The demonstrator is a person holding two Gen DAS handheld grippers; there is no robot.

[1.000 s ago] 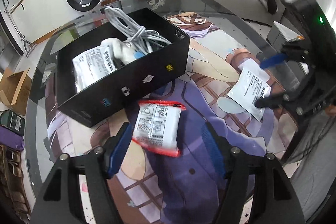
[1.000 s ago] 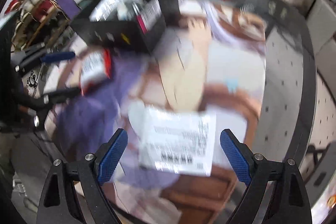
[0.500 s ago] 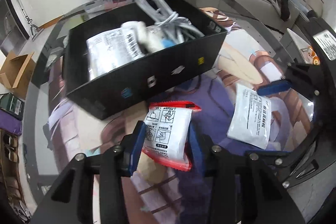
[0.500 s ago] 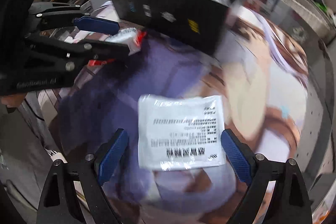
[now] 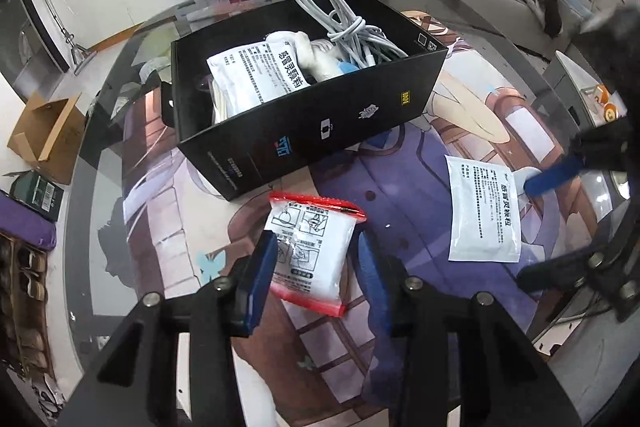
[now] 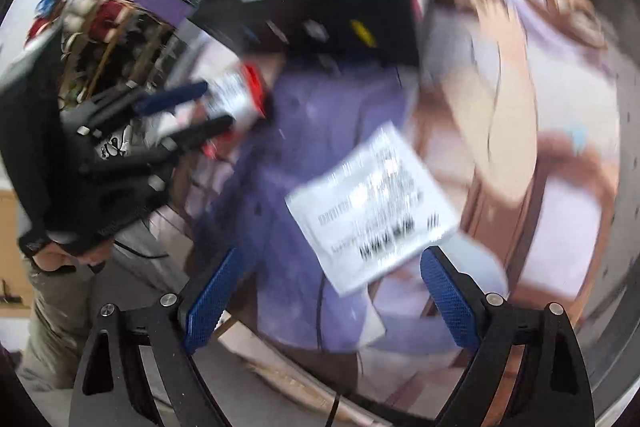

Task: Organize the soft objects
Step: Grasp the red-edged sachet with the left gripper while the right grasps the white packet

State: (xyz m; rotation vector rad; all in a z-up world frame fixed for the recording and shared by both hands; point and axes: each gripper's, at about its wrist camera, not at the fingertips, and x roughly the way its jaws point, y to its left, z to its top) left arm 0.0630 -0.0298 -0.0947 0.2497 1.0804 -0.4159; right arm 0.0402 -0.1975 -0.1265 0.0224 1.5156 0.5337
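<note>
Red-edged white pouch (image 5: 310,253), black box (image 5: 320,123), white printed sachet (image 5: 482,211), blue gripper pads (image 5: 262,277).

My left gripper (image 5: 316,259) points steeply down, blue-padded jaws narrowed, pads against a pouch's sides. My right gripper (image 6: 326,291), at its 3 o'clock, points down, jaws spread wide, nothing gripped.

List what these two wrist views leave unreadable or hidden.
- Right wrist view: motion blur smears the white sachet; its print is unreadable.
- Left wrist view: the black box near wall hides whatever lies low inside.
- Left wrist view: the red-edged packet sits between the left tool pads; whether they press it is unclear.
- Left wrist view: the frame edge crops the right tool.
</note>
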